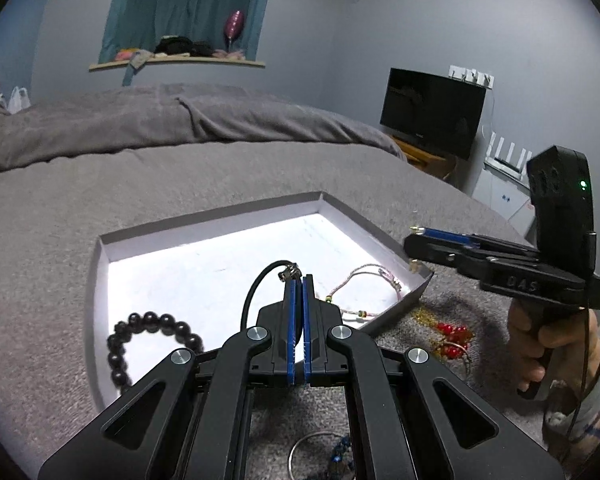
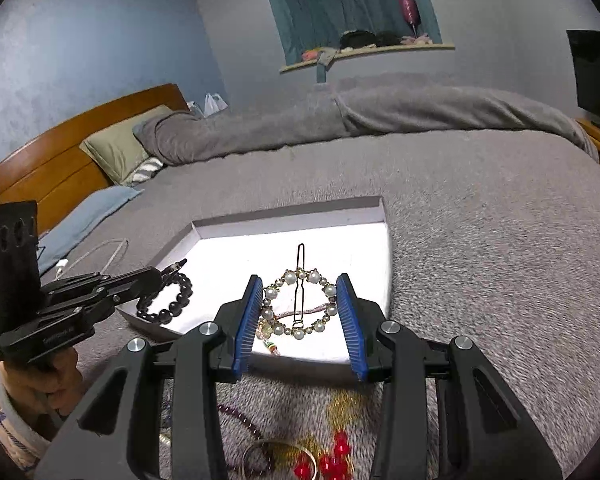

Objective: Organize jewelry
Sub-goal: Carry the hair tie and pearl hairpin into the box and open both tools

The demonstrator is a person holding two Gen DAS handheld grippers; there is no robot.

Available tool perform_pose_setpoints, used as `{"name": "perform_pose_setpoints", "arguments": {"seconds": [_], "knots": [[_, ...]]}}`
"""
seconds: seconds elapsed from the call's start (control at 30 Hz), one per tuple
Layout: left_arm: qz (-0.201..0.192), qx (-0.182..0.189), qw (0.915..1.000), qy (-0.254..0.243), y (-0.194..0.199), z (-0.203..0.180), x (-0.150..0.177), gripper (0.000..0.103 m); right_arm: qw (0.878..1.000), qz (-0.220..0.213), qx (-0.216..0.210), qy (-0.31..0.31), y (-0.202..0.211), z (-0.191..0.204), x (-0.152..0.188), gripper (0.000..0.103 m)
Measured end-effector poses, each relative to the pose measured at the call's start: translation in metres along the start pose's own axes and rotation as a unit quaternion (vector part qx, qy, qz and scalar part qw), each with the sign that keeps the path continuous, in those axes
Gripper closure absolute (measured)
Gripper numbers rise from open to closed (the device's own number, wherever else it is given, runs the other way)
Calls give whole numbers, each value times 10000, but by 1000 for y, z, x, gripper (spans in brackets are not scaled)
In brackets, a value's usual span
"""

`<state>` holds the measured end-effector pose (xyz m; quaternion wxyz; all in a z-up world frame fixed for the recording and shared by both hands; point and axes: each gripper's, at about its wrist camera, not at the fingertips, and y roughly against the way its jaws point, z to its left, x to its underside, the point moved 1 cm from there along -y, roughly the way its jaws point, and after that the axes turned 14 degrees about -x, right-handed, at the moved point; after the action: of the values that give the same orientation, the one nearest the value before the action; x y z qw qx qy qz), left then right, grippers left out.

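A shallow white tray lies on the grey bed; it also shows in the right wrist view. In it lie a black bead bracelet and a thin pink cord bracelet. My left gripper is shut on a black cord with a metal clasp, held over the tray. My right gripper holds a round pearl hair clip between its blue pads, above the tray's near edge. In the left wrist view the right gripper hovers by the tray's right corner.
Loose jewelry lies on the blanket in front of the tray: red bead and gold pieces, a metal ring, a purple bead strand. A folded grey duvet and pillows lie behind. A black screen stands right.
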<state>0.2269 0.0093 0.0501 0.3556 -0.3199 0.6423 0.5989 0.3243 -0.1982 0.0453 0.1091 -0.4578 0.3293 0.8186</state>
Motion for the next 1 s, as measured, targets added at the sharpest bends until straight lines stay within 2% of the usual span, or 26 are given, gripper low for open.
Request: {"name": "perform_pose_setpoints", "arguments": {"seconds": [0.13,0.33,0.67,0.7,0.83,1.0], "knots": [[109,-26,9999,47,-11,4,3,99,9995,271,92,156,-20,2,1,65],[410,44,9990,143,-27,8,9,99,9966,652,445,224,-42,-1,8,65],[671,64,9976,141,-38,7,16,99,9961,678,500,246,-48,-2,11,64],[673,42,9976,146,-38,7,16,98,9962,685,473,240,-47,-2,11,64],[659,-8,9976,226,-37,11,18,80,9968,631,415,246,-44,-3,12,62],[631,-2,9975,310,-33,15,20,74,9979,499,351,200,-34,-5,12,61]]}}
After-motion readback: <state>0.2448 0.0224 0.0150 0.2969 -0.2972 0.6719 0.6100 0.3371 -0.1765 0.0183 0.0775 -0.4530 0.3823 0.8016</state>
